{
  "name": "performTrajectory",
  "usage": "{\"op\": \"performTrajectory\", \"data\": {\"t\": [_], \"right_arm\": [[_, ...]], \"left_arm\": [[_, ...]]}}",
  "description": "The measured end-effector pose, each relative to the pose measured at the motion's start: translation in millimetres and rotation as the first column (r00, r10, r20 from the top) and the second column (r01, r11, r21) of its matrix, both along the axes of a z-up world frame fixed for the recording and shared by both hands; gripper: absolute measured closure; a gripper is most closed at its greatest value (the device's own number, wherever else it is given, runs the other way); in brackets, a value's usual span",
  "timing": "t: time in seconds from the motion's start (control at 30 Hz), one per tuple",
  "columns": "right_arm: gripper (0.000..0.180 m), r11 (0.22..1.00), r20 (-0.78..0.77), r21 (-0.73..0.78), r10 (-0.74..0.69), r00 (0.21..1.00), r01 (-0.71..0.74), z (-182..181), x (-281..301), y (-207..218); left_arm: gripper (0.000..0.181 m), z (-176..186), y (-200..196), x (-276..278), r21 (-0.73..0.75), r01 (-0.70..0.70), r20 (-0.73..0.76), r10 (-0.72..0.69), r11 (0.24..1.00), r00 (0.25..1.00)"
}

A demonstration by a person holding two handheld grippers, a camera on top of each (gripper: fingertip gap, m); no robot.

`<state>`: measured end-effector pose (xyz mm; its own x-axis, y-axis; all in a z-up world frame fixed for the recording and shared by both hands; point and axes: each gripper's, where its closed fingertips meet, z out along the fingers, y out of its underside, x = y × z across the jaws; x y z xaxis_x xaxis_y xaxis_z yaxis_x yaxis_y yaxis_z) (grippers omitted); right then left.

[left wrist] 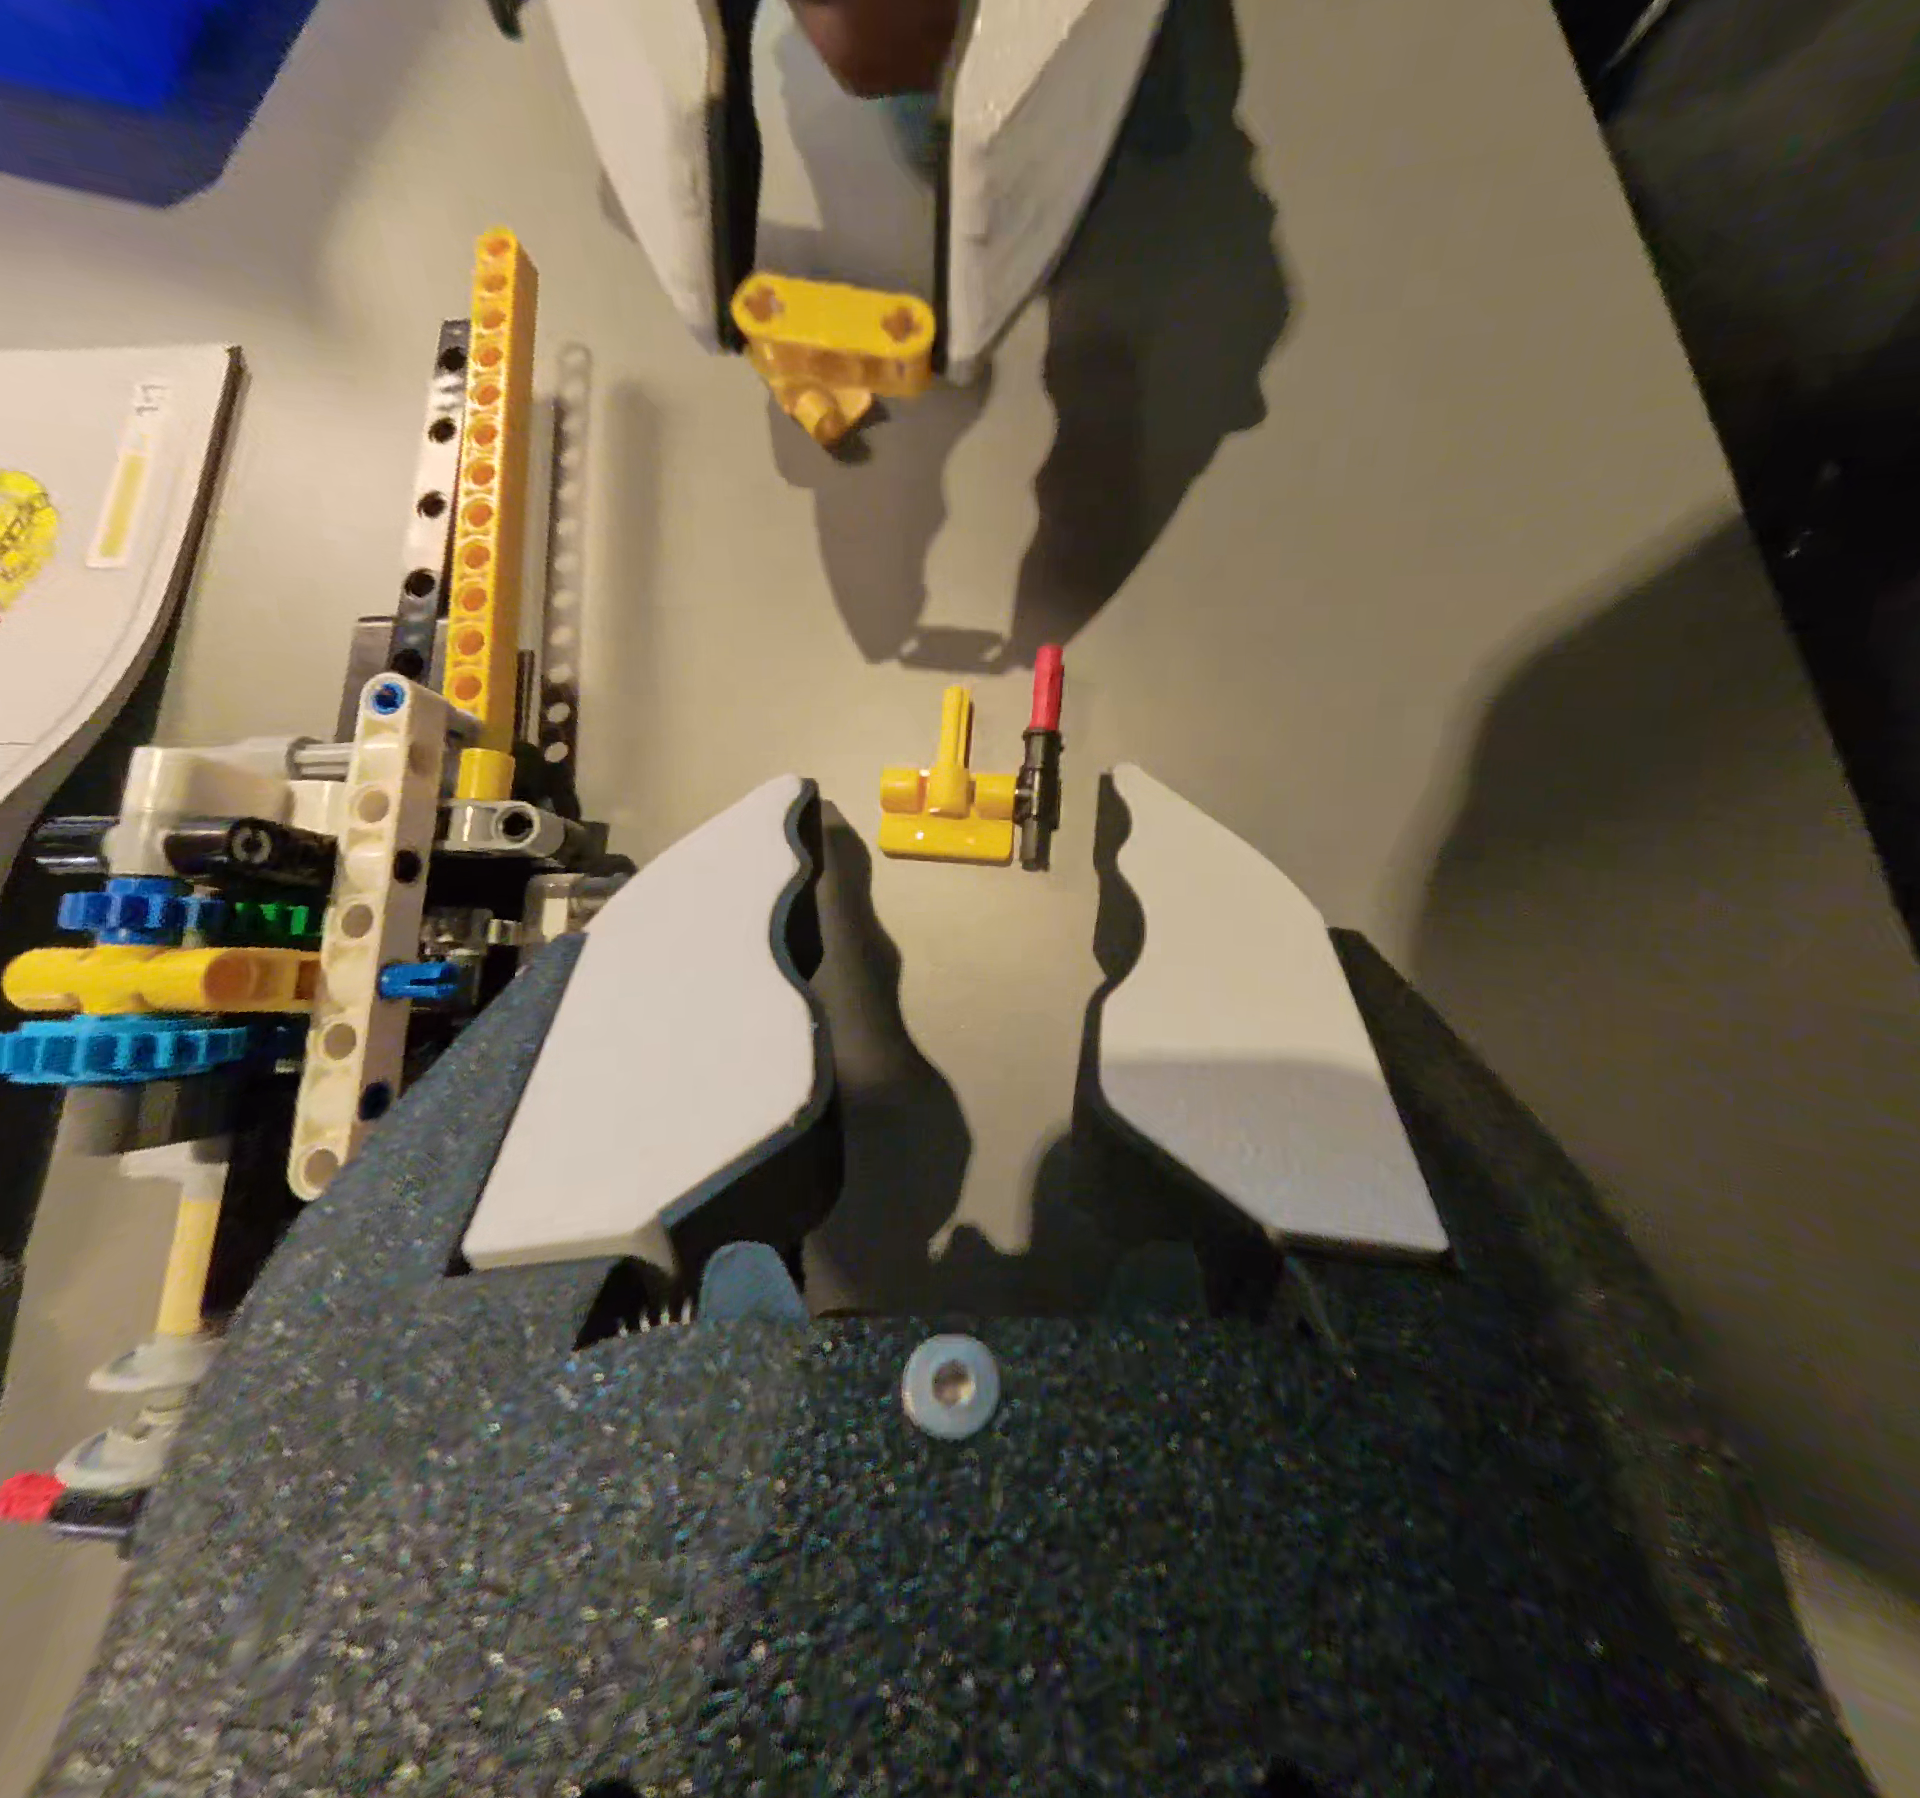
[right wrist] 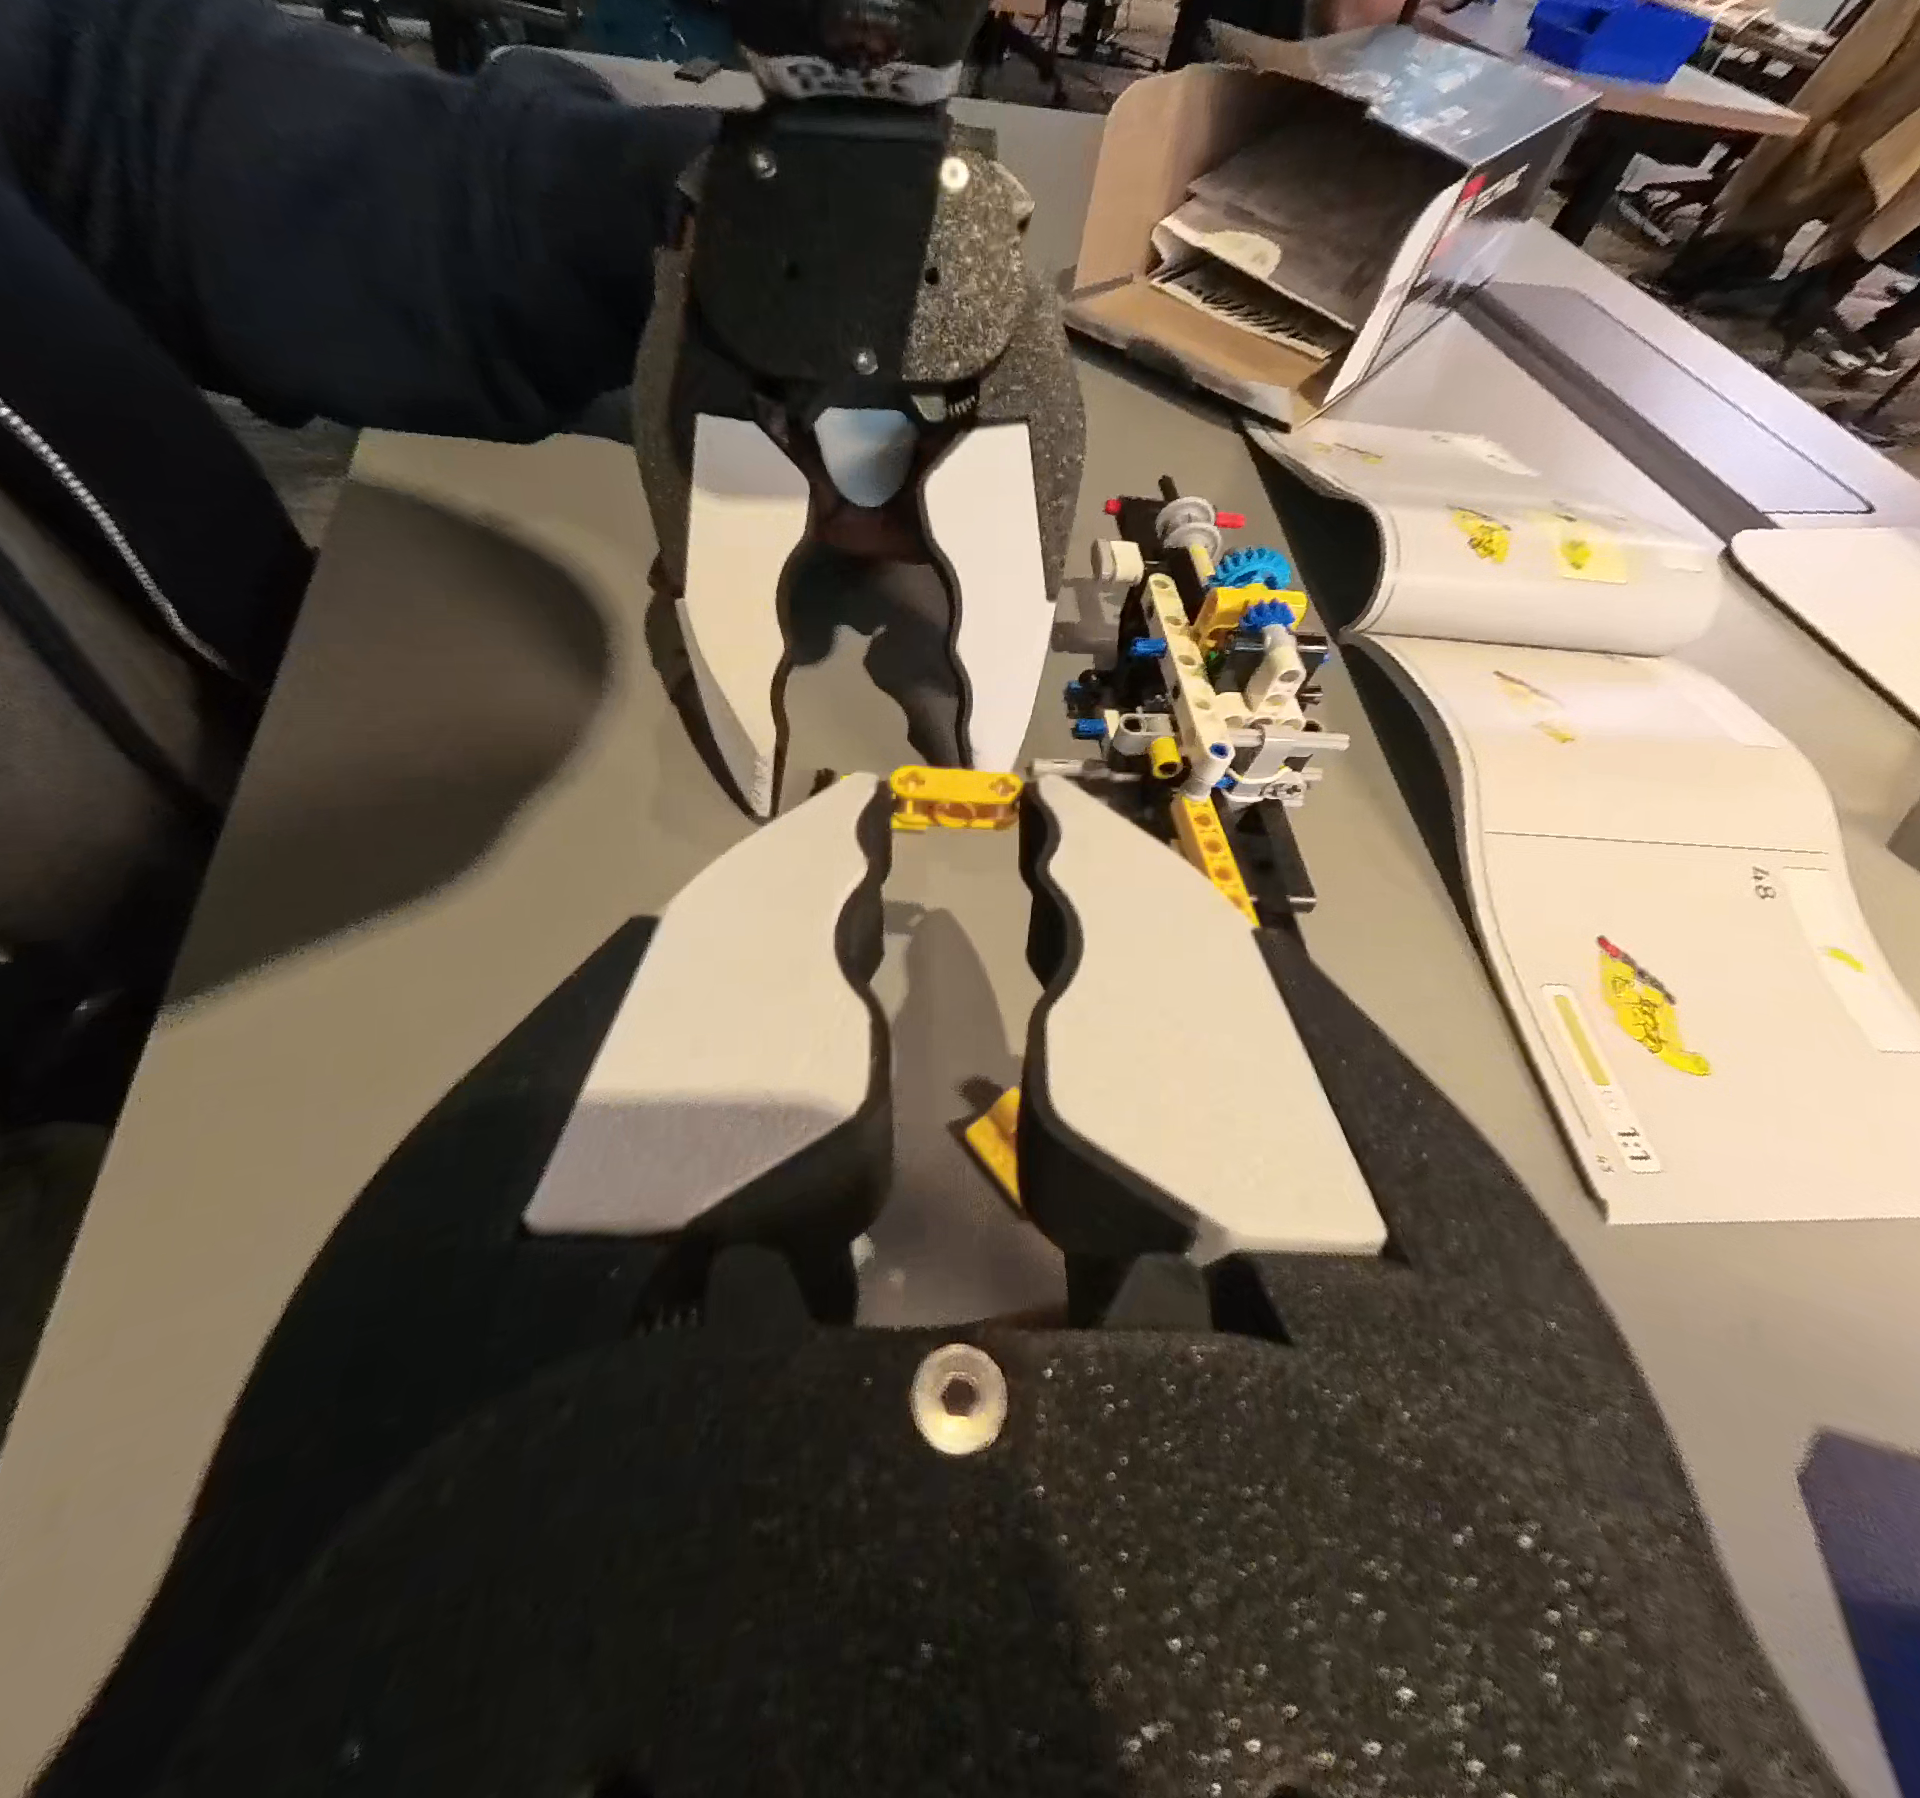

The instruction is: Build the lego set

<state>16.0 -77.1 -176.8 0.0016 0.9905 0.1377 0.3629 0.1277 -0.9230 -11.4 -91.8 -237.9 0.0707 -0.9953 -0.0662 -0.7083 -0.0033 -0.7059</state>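
Left wrist view showed the left gripper [left wrist: 961, 792] with fingers spread over a small yellow piece [left wrist: 943, 813] on the worktop [left wrist: 1299, 605] — farther off, the right gripper [left wrist: 831, 335] pinched a yellow connector [left wrist: 831, 335], the lego model [left wrist: 343, 865] at left.

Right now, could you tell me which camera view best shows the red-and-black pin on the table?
The left wrist view: the red-and-black pin lies unobstructed beside a yellow connector. In the right wrist view I cannot make it out.

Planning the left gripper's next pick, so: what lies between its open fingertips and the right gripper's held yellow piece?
In the left wrist view, a small yellow connector with a red-and-black pin beside it lies on the table; beyond, bare table.
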Motion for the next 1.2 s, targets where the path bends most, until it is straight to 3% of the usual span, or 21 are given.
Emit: {"op": "performTrajectory", "data": {"t": [0.2,0.4,0.73,1.2], "right_arm": [[0.156,1.0,0.017,-0.021,0.02,1.0,-0.02,-3.5,-0.1,-2.9],[0.156,0.998,0.036,-0.04,0.041,0.999,-0.04,-8.8,-0.1,-4.5],[0.157,0.985,-0.057,-0.147,0.084,0.995,-0.092,3.8,1.8,-6.6],[0.156,0.957,-0.122,-0.225,0.157,0.98,-0.181,13.9,3.8,-17.0]], "left_arm": [[0.147,-2.0,-2.3,2.7,-0.053,-0.002,0.004,0.002,0.999,1.0],[0.148,-0.5,0.0,7.3,-0.046,-0.019,0.022,0.02,0.999,1.0],[0.148,56.3,-1.7,23.1,-0.038,0.004,0.363,0.01,0.999,0.932],[0.148,63.4,-10.4,28.6,-0.107,0.062,0.44,-0.009,0.992,0.898]]}}
